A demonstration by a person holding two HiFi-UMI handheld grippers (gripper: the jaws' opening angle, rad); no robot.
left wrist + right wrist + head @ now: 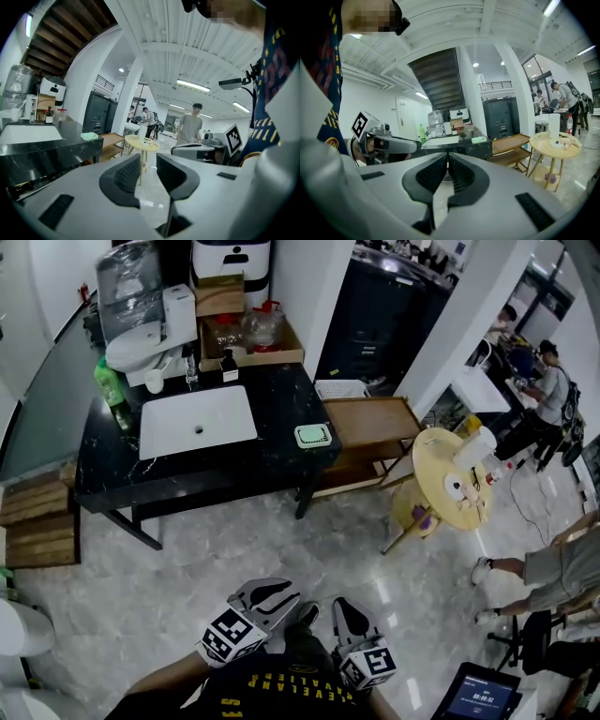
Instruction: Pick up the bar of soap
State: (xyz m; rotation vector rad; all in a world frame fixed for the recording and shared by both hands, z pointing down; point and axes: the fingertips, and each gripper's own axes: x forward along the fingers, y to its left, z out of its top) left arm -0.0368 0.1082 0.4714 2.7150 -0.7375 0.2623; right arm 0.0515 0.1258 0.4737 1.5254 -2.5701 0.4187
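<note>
Head view: the bar of soap (312,435) lies in a dish at the right end of the black counter (272,399), near its edge and well apart from both tongs.
Left tongs (277,596): jaws slightly apart, nothing between them.
Right tongs (343,607): jaws together, empty.
Risk: a sideways nudge might tip dish and soap onto the floor.
Cause: the edge is close, and soap likely slips under a hard pinch.

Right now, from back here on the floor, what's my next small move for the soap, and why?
Probably step toward the black counter and carry the left gripper to the green soap at its right corner: that gripper hangs far short of it, its jaws apart and empty.
</note>
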